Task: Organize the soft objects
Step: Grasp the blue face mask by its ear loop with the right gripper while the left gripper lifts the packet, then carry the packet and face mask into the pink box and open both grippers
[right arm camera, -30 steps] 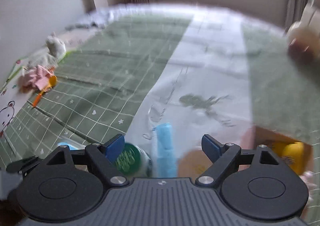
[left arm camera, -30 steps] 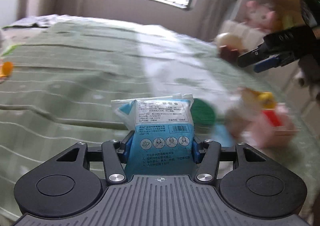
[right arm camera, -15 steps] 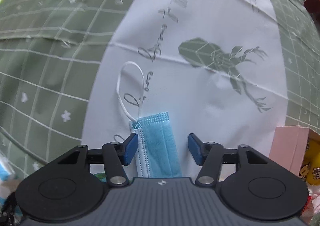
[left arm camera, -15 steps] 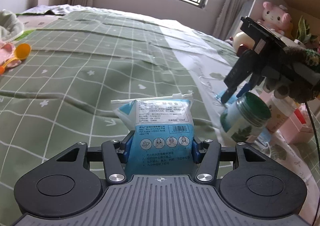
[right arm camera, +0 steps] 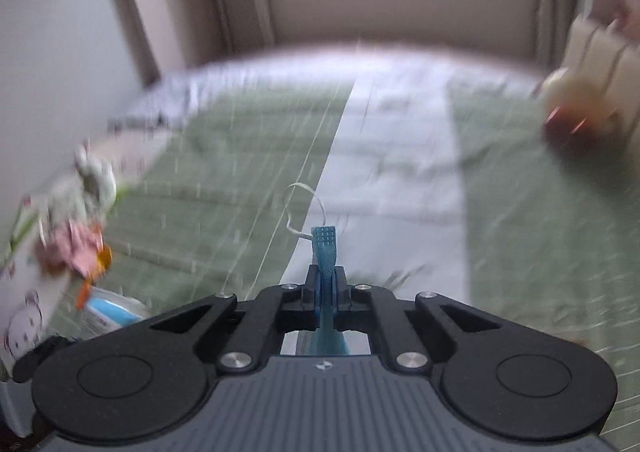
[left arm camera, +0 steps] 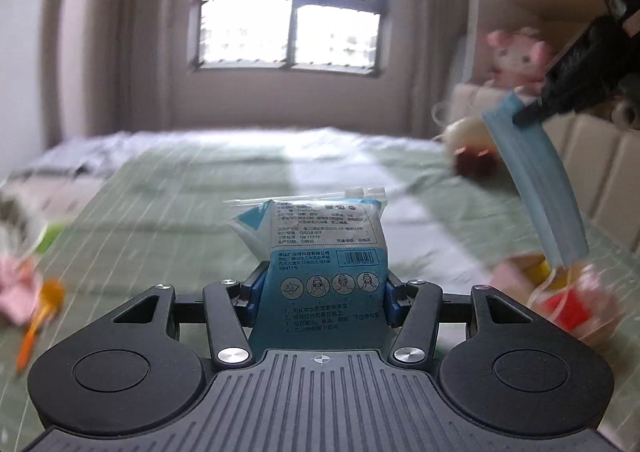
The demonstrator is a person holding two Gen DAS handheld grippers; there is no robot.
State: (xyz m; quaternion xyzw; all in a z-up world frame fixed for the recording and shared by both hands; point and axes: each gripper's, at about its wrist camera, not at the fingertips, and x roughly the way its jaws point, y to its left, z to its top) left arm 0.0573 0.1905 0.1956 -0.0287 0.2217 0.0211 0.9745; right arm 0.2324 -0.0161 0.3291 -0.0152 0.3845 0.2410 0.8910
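Your left gripper [left arm camera: 320, 288] clamps the blue mask packet [left arm camera: 320, 252]; your right gripper [right arm camera: 325, 288] pinches a blue face mask [right arm camera: 325, 252] above the bed [right arm camera: 224, 188]

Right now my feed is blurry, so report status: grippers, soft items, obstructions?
Left gripper shut on mask packet. Right gripper shut on blue face mask, lifted over bed. No obstruction visible.

Right gripper [right arm camera: 325, 288] jaws clamped on blue face mask [right arm camera: 326, 252], above blurred green bedspread [right arm camera: 224, 180].
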